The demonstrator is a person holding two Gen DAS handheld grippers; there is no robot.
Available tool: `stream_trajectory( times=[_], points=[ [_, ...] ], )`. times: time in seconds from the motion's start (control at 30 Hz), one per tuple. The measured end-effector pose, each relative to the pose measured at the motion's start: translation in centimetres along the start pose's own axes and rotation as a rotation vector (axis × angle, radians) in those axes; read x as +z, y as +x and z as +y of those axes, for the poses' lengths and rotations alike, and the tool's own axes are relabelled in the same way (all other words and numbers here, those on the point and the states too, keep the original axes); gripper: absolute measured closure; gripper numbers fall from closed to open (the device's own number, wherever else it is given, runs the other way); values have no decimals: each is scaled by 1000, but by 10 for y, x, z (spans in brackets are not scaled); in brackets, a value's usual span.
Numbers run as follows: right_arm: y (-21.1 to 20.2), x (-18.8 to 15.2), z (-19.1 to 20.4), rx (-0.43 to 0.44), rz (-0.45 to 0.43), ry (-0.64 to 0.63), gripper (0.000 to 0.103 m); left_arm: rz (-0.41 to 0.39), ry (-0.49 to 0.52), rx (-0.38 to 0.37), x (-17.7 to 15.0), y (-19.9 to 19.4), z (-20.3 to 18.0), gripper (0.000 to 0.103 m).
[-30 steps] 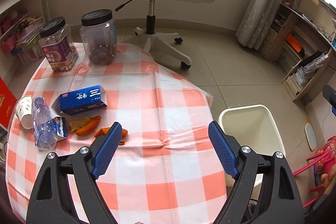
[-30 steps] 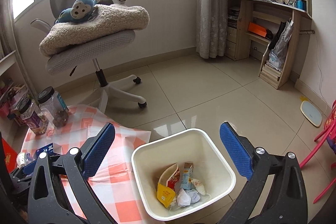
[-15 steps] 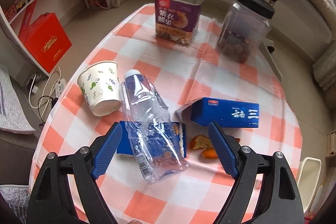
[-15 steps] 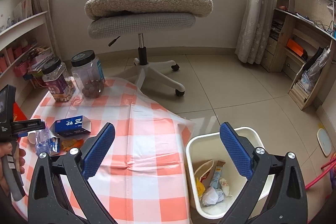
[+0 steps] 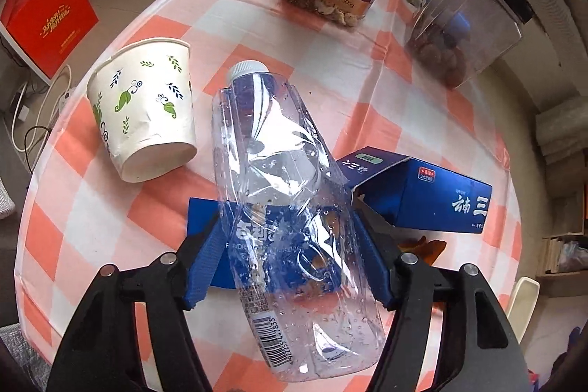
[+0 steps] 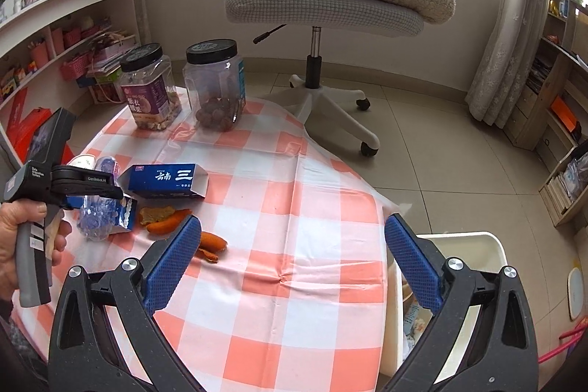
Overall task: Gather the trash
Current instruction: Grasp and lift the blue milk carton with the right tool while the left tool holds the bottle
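A crushed clear plastic bottle (image 5: pixel 283 201) with a white cap lies on the checked tablecloth (image 5: pixel 257 24). My left gripper (image 5: pixel 290 252) has a blue pad on each side of the bottle's lower body, touching it. Under the bottle lies a blue packet (image 5: pixel 200 219). A paper cup (image 5: pixel 143 112) lies on its side to the left, and an open blue carton (image 5: pixel 422 197) lies to the right. My right gripper (image 6: pixel 290 267) is open and empty above the cloth, with orange peel (image 6: pixel 209 243) by its left pad. The white bin (image 6: pixel 459 281) stands at the lower right.
Two black-lidded snack jars (image 6: pixel 150 87) (image 6: pixel 217 83) stand at the table's far edge. A swivel chair (image 6: pixel 319 6) with a blanket and toy monkey is beyond the table. Shelves line the left wall, a red box (image 5: pixel 47 21) sits on the floor, and a desk unit stands at right.
My left gripper has moved down and forward onto the bottle, and its pads have narrowed around it. My right gripper has swung left from over the bin toward the table.
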State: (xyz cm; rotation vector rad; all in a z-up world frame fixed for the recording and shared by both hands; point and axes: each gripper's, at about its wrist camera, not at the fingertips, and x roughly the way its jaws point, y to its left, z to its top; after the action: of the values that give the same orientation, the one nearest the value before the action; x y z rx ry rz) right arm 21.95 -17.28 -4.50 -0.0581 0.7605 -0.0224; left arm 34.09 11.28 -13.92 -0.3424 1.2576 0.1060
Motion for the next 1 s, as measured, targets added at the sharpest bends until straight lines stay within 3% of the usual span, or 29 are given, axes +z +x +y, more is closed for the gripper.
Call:
stream_trajectory(
  times=[0.1, 0.23, 0.4, 0.53, 0.67, 0.73, 0.77, 0.83, 1.0],
  points=[
    [13, -2, 21, 46, 12, -128, 7, -43, 58, -27, -9, -32, -6, 38],
    [35, 3, 64, 117, 21, -406, 7, -162, 118, -68, -19, -91, -6, 38],
    [70, 19, 126, 216, 21, -623, 7, -290, 150, -50, -34, -148, 14, 38],
    [106, 27, 171, 240, 35, -750, 9, -333, 123, -19, -41, -167, 37, 38],
    [140, 29, 203, 218, 60, -858, 19, -340, 89, -32, -41, -173, 55, 38],
    [157, 28, 211, 191, 102, -886, 29, -343, 75, -49, -41, -177, 62, 38],
    [164, 26, 214, 190, 139, -886, 40, -345, 68, -52, -40, -178, 64, 38],
    [170, 23, 212, 168, 168, -859, 46, -345, 58, -57, -40, -180, 68, 38],
    [153, 32, 194, 163, 194, -626, 66, -356, 32, -72, -42, -185, 80, 38]
  ],
)
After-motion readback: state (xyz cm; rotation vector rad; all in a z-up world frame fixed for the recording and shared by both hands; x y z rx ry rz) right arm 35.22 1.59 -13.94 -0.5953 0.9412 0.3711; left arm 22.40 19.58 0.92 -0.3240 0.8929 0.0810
